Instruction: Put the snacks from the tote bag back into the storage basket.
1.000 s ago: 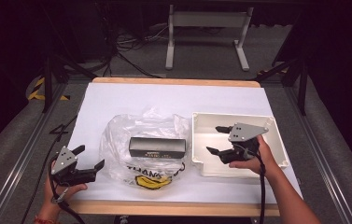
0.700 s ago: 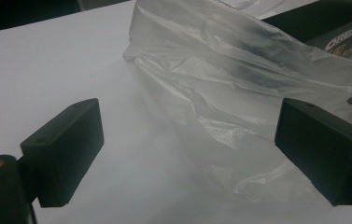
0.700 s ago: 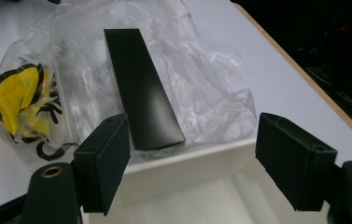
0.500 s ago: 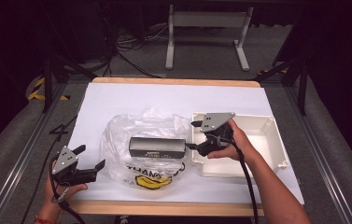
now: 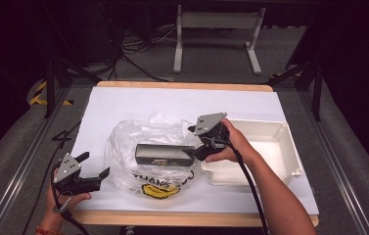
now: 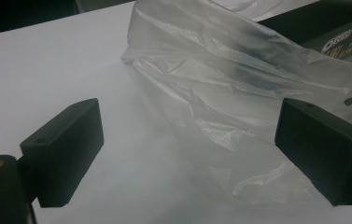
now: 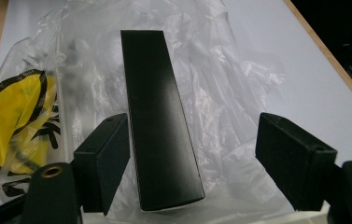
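Reaching for the black box on the plastic bag
Right claw open, straddling its near end; closing comes next. Left claw open, idle.

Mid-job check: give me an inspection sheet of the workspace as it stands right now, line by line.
Surface: white sheet over a wood-edged table.
Job's things: long black rectangular box lying on a crumpled clear plastic bag with yellow print; empty white rectangular plastic tray just right of the bag.
Clutter: nothing seen.
Grippers: left gripper open, low at the table's front left corner, jaws apart facing the bag, holding nothing. Right gripper open, at the box's right end; jaws either side of that end, not closed on it.
Cables: black cable trails along the right forearm; loose cables on the floor.
Surroundings: dark floor, grey metal stand behind the table.
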